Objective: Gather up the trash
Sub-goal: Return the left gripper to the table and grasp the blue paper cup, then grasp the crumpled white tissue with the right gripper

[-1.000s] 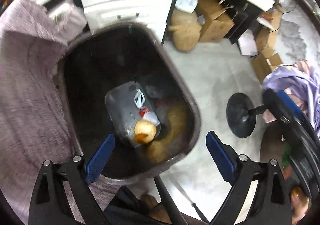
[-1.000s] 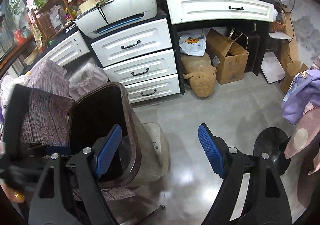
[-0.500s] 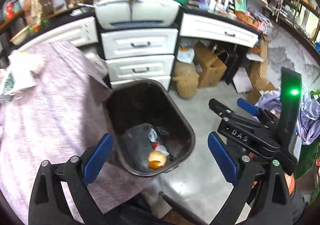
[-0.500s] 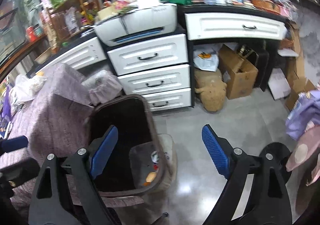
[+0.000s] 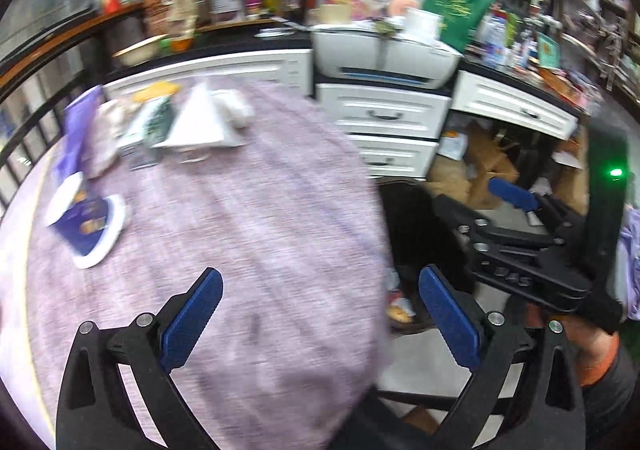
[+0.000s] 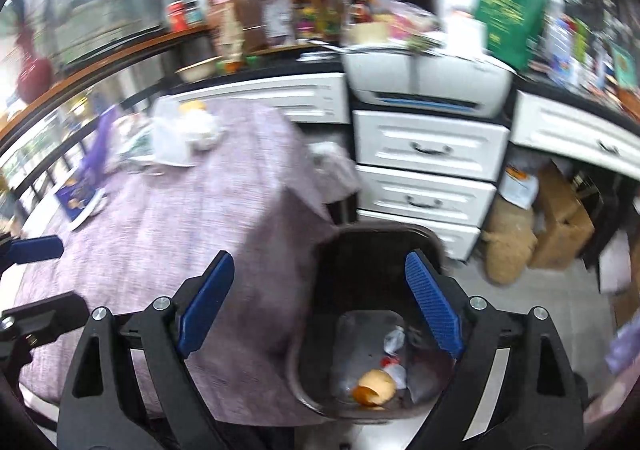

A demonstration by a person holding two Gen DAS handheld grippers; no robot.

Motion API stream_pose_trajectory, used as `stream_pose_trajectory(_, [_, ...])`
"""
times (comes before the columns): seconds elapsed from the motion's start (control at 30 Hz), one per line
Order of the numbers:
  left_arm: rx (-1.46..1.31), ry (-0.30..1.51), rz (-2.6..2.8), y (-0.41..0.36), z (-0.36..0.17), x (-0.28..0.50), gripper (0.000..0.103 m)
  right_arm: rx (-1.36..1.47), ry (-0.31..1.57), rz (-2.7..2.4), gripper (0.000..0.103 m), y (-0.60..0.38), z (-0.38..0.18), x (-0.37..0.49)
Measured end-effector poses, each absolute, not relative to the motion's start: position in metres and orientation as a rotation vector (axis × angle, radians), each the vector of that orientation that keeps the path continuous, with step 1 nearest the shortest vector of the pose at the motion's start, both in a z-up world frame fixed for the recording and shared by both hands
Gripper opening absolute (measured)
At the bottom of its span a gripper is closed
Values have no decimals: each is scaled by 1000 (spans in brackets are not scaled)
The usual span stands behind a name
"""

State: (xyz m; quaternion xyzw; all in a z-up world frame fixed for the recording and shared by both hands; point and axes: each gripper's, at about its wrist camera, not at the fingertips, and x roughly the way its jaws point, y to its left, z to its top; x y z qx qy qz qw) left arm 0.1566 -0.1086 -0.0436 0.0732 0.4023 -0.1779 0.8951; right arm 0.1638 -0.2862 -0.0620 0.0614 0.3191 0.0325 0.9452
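Note:
A dark bin stands on the floor beside the purple-clothed table; it holds an orange peel and crumpled wrappers. The bin also shows in the left wrist view. On the table's far left lie a purple snack packet on a white plate and a pile of paper and wrappers. My left gripper is open and empty above the table's near edge. My right gripper is open and empty, above the bin's left rim; it also shows in the left wrist view.
White drawers with a printer on top stand behind the bin. Cardboard boxes and a tan sack sit under the counter at right. A cluttered shelf runs along the back.
Both grippers have swung up and left, away from the bin. The left view has gone from looking down into the bin to looking across the table. Both stayed open and empty.

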Motion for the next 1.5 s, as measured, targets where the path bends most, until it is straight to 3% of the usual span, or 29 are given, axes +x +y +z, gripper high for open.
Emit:
stream_pose_trajectory(0.5, [56, 844, -82, 38, -43, 212, 97, 23, 664, 268, 88, -194, -43, 194])
stream_pose_trajectory(0.77, [-1, 887, -42, 61, -58, 267, 97, -21, 679, 303, 88, -168, -41, 205])
stream_pose_trajectory(0.87, [-24, 886, -24, 68, -62, 278, 94, -26, 685, 314, 88, -162, -39, 211])
stream_pose_trajectory(0.93, [-67, 877, -38, 74, -61, 282, 78, -32, 692, 324, 88, -156, -39, 216])
stream_pose_trajectory(1.0, [-104, 880, -52, 79, -59, 282, 70, -32, 701, 341, 88, -150, -40, 221])
stream_pose_trajectory(1.5, [-184, 740, -20, 135, -9, 224, 70, -154, 789, 582, 88, -41, -42, 265])
